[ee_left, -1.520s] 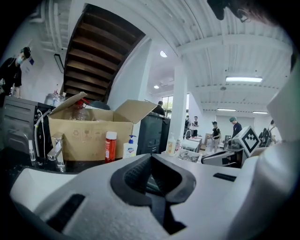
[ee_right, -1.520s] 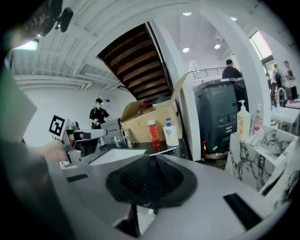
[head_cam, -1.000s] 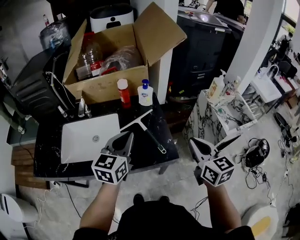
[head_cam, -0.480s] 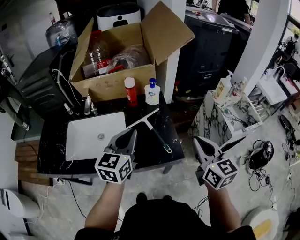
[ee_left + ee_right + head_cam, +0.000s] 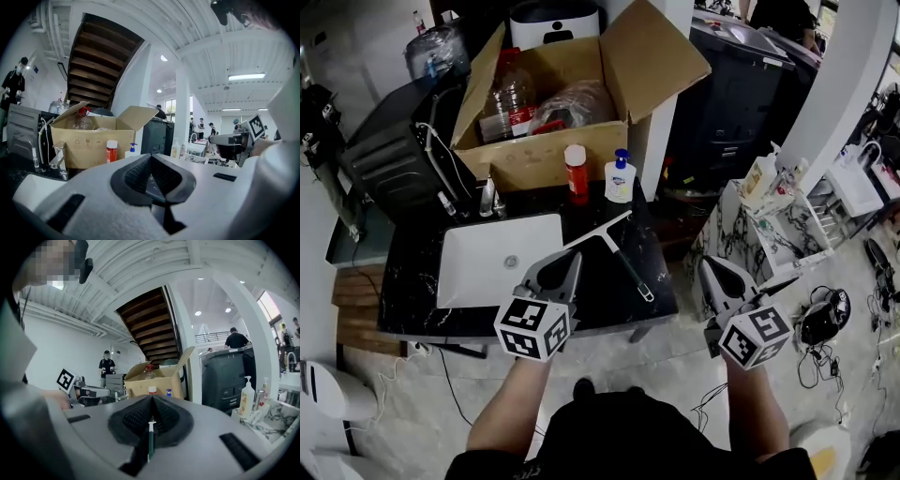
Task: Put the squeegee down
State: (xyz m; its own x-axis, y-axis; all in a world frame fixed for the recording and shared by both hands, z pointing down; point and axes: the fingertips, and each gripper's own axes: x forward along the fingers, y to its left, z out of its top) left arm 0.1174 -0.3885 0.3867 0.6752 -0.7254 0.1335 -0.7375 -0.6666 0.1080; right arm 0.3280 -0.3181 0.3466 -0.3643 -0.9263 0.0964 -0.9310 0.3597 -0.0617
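left gripper [image 5: 151,157]: jaws closed, nothing between | right gripper [image 5: 152,398]: jaws closed, empty, off the tabletop [image 5: 412,281] to its right | squeegee [image 5: 614,246]: flat on black tabletop, right of white sink [image 5: 478,281], held by neither gripper | behind it: red bottle [image 5: 575,173], pump bottle [image 5: 620,178], cardboard box [image 5: 534,159]

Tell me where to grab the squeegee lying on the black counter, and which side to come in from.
Take the squeegee by its dark handle, about midway, coming from above with the jaws across it. It lies flat on the counter, the handle a narrow bar pointing to the near right corner, clear of the sink; the blade is wide and thin, likely a poorer hold.
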